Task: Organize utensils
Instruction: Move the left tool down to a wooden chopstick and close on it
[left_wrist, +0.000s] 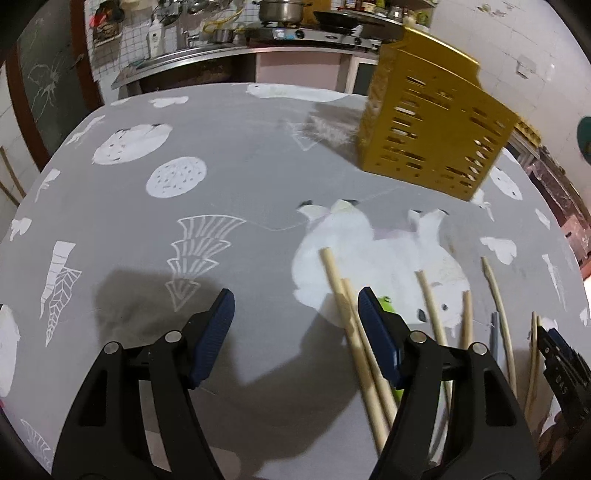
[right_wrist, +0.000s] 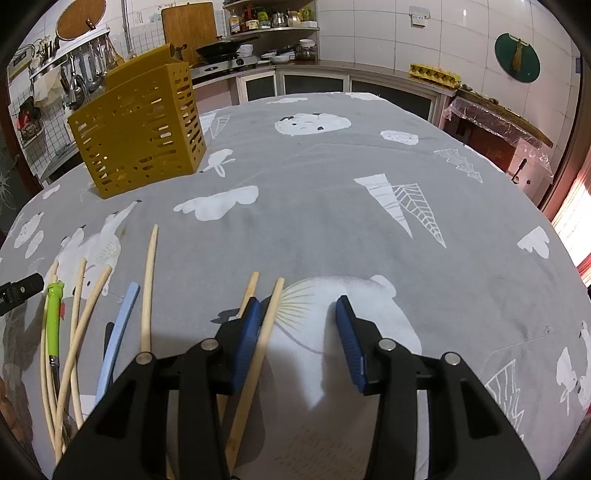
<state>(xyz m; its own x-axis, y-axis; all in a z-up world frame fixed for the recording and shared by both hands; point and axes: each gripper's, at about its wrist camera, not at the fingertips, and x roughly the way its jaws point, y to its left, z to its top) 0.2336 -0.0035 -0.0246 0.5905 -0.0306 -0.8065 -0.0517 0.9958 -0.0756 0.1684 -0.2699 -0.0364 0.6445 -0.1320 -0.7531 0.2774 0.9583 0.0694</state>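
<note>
A yellow slotted utensil holder (left_wrist: 432, 129) (right_wrist: 140, 125) stands upright on the grey patterned tablecloth (left_wrist: 221, 147). Several wooden chopsticks (left_wrist: 428, 299) (right_wrist: 147, 280), a green-handled utensil (right_wrist: 53, 317) and a light blue utensil (right_wrist: 118, 339) lie loose on the cloth. My left gripper (left_wrist: 295, 295) is open over bare cloth, and two chopsticks (left_wrist: 343, 295) lie under its right finger. My right gripper (right_wrist: 298, 300) is open. One chopstick (right_wrist: 273, 306) lies between its jaws beside the left pad, and the pads do not press on it. Another chopstick (right_wrist: 253, 282) runs under the left finger.
The table's far edge curves away behind the holder. Beyond it are a counter with a stove and pot (left_wrist: 280, 11), shelves of jars (right_wrist: 269, 18) and hanging tools. The other gripper's black tip shows at each view's edge (left_wrist: 561, 362) (right_wrist: 18, 291).
</note>
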